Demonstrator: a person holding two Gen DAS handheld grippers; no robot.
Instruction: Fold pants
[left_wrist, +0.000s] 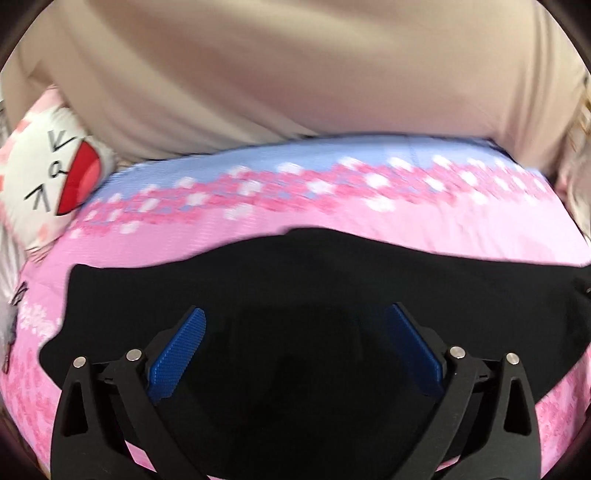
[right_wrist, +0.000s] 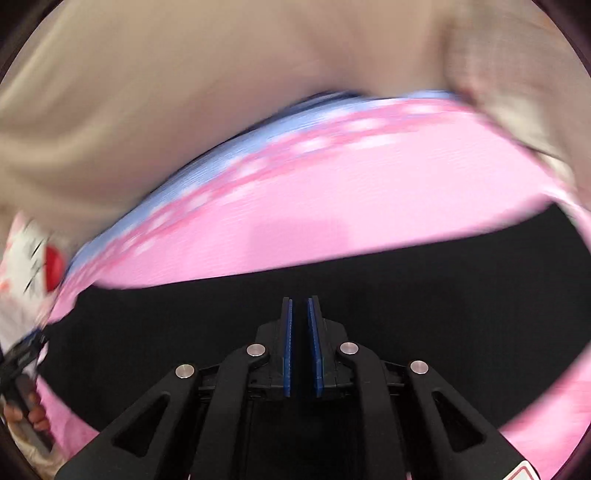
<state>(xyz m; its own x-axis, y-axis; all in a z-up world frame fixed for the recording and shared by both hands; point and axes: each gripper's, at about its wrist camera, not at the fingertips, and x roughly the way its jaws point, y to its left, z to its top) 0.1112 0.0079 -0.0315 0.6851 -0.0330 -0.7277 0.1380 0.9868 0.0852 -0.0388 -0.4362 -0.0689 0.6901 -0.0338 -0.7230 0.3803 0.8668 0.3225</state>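
Black pants (left_wrist: 295, 280) lie flat on a pink bedspread (left_wrist: 332, 221). My left gripper (left_wrist: 295, 317) hangs over the pants with its blue pads (left_wrist: 194, 332) wide apart and nothing between them. In the right wrist view the pants (right_wrist: 443, 295) spread across the lower half. My right gripper (right_wrist: 300, 306) is over them with its blue pads (right_wrist: 288, 332) nearly together, a narrow gap left. No cloth shows between them. The other gripper (right_wrist: 22, 362) shows at the far left edge of that view, held in a hand.
The bedspread has a blue band with pink and white blossoms (left_wrist: 295, 177) along its far side. A white cartoon pillow (left_wrist: 55, 177) with a red mouth lies at the left. The person's beige top (left_wrist: 277, 74) fills the upper part of both views.
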